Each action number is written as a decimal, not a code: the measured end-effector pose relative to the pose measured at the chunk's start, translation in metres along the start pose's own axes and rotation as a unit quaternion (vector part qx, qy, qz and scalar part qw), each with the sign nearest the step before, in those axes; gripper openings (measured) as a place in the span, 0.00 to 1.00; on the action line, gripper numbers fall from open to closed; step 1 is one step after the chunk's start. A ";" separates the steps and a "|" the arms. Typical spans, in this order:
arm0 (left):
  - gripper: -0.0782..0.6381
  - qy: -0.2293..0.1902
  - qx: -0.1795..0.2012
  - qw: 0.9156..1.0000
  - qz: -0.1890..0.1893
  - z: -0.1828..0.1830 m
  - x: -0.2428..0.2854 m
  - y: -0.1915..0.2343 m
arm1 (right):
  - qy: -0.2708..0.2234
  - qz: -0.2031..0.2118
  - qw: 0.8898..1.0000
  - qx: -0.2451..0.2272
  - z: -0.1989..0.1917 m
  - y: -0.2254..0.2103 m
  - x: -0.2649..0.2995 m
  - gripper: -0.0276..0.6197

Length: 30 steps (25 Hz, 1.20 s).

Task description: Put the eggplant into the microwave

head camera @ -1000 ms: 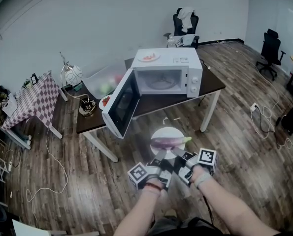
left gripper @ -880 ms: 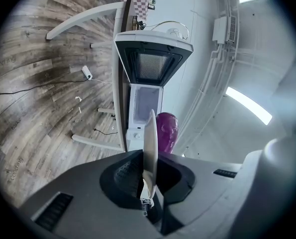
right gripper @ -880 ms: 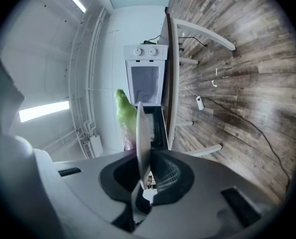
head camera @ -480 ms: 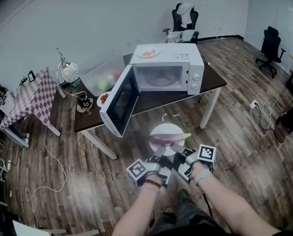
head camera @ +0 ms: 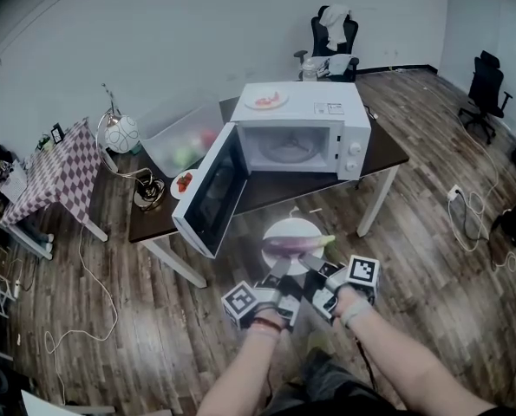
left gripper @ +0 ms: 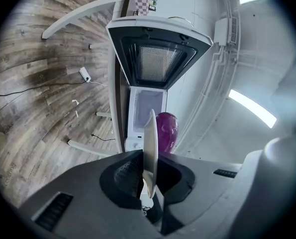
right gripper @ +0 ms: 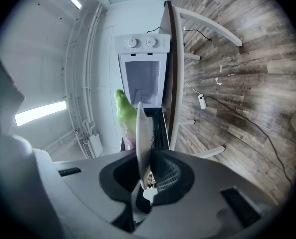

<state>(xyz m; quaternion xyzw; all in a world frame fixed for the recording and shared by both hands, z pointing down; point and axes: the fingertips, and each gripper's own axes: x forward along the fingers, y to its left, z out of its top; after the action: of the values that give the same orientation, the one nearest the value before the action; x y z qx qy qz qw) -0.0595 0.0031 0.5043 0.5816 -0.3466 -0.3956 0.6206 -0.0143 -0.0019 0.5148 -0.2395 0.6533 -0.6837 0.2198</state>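
A wood floor (head camera: 101, 293) runs to a white wall; at the left stands a checked table (head camera: 54, 176), then a dark table (head camera: 271, 191) bearing a clear bin (head camera: 184, 137) and a white microwave (head camera: 314, 111), with office chairs (head camera: 334, 37) at the back and far right. The microwave door (head camera: 210, 193) hangs wide open to the left, and the cavity is lit and bare but for its turntable. In front of the table a white plate (head camera: 292, 229) is held over the floor, and the eggplant (head camera: 290, 247) lies across it: glossy purple, with the green stem at the right end. The left gripper (head camera: 280, 276) pinches the plate's near rim on the left and the right gripper (head camera: 313, 270) pinches it on the right, each with both jaws pressed onto the rim. The plate sits just beside the door's outer corner, apart from the table edge, with open floor to its right
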 end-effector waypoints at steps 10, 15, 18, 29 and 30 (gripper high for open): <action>0.15 -0.007 0.000 1.000 0.003 0.029 0.054 0.003 | 0.007 -0.004 1.000 0.002 0.048 0.001 0.038 0.09; 0.15 -0.013 0.001 1.000 0.000 0.044 0.084 -0.002 | 0.013 0.001 1.000 0.001 0.074 0.006 0.060 0.09; 0.15 -0.018 0.000 1.000 -0.001 0.052 0.100 0.000 | 0.018 -0.001 1.000 0.001 0.089 0.006 0.071 0.09; 0.15 -0.031 0.004 1.000 -0.001 0.072 0.152 0.008 | 0.031 -0.002 1.000 0.006 0.137 0.001 0.100 0.09; 0.15 -0.032 0.004 0.999 0.000 0.073 0.156 0.009 | 0.031 -0.003 0.999 0.006 0.141 0.001 0.102 0.09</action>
<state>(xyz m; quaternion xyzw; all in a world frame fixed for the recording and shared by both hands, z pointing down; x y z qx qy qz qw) -0.0537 -0.1687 0.5142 0.5709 -0.3676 -0.4128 0.6071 -0.0080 -0.1755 0.5219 -0.2185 0.6554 -0.6951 0.1989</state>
